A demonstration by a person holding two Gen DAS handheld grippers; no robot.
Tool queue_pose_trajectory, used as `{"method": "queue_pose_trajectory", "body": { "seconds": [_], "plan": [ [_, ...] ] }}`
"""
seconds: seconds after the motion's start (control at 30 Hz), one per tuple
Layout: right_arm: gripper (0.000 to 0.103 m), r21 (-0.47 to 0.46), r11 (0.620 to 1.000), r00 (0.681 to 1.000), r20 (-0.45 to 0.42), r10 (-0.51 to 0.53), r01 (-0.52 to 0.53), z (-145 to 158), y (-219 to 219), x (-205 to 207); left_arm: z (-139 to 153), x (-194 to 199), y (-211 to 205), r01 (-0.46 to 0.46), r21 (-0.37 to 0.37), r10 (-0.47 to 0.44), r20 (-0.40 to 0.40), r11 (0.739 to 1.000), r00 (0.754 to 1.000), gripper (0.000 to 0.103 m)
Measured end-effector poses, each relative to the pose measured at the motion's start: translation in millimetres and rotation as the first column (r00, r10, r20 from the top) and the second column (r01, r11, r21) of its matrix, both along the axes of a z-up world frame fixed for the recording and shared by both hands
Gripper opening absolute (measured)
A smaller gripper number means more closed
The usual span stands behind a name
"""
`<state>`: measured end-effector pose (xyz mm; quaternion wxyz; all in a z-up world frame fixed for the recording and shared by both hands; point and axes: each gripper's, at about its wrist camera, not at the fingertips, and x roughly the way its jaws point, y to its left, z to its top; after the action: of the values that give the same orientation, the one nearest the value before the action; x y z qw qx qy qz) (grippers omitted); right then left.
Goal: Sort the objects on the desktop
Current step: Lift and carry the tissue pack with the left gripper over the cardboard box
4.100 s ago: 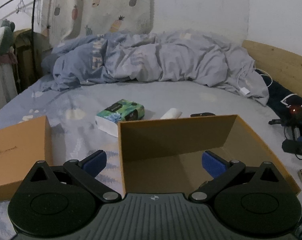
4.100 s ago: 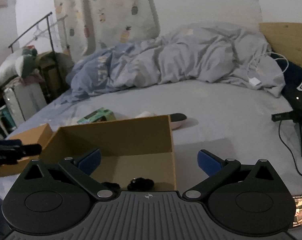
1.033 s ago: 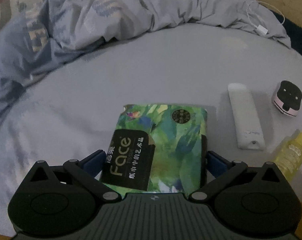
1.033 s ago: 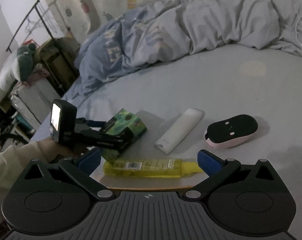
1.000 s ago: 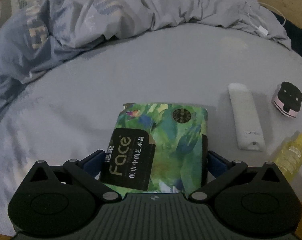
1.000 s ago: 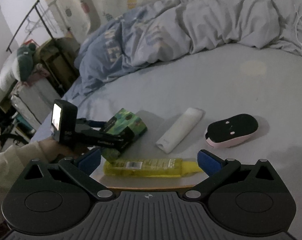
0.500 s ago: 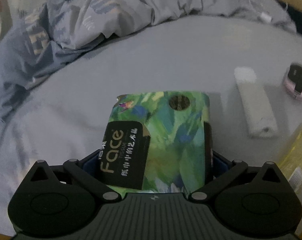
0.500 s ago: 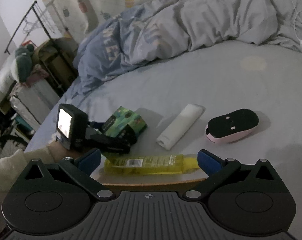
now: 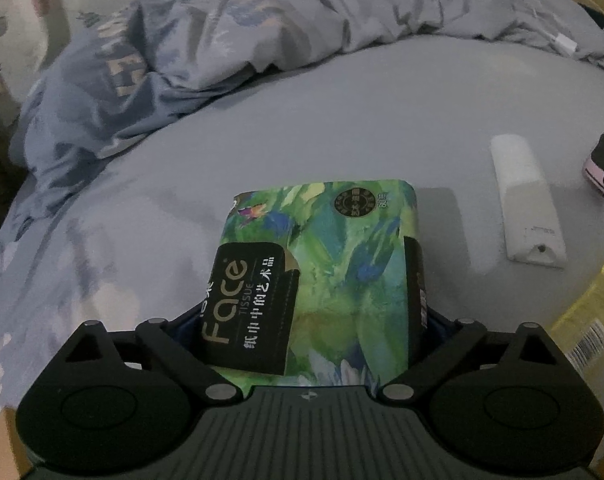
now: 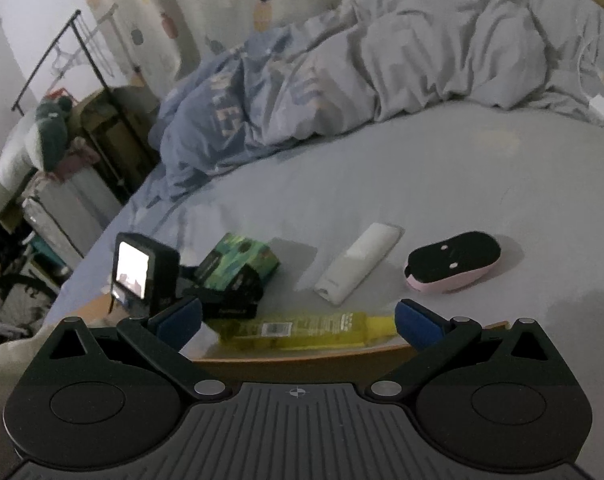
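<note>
A green "Face" tissue pack [image 9: 326, 272] sits between the fingers of my left gripper [image 9: 314, 324], which is shut on it and holds it above the bed sheet. The pack also shows in the right wrist view [image 10: 237, 268], held by the left gripper [image 10: 221, 296]. My right gripper [image 10: 297, 320] is open and empty, above a yellow bottle [image 10: 302, 330] lying by the brown box's rim [image 10: 302, 356]. A white remote [image 10: 358, 268] and a pink-and-black mouse [image 10: 454, 266] lie on the sheet further on.
A crumpled grey-blue duvet [image 10: 382, 72] lies across the far side of the bed. A white charger and cable [image 10: 600, 106] lie at the far right. A clothes rack and clutter [image 10: 61, 152] stand beyond the bed's left edge. The remote [image 9: 526, 204] lies right of the pack.
My left gripper has closed on the tissue pack and raised it from the sheet. The right gripper has barely moved.
</note>
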<state>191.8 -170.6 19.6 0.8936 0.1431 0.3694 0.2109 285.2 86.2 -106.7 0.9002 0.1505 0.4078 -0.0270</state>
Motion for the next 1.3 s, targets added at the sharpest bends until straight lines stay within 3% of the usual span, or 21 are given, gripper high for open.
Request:
{"method": "queue_pose_trajectory", "body": {
  "seconds": [0.27, 0.6, 1.3],
  "plan": [
    [0.103, 0.005, 1.000, 0.999, 0.045, -0.004, 0.004, 23.3, -3.0, -24.5, 51.7, -30.8, 17.3, -0.072, -0.080, 0.079, 0.090, 0.994, 0.993, 0.099],
    [0.103, 0.007, 1.000, 0.994, 0.110, -0.001, 0.000, 57.5, -12.8, -67.0, 114.8, -78.1, 9.4, -0.071, -0.121, 0.092, 0.179, 0.990, 0.979, 0.099],
    [0.103, -0.006, 0.997, 0.979, 0.189, -0.073, 0.076, 84.4, -63.9, -152.5, 183.2, -186.3, -38.0, 0.019, -0.182, 0.034, 0.287, 0.983, 0.957, 0.099]
  ]
}}
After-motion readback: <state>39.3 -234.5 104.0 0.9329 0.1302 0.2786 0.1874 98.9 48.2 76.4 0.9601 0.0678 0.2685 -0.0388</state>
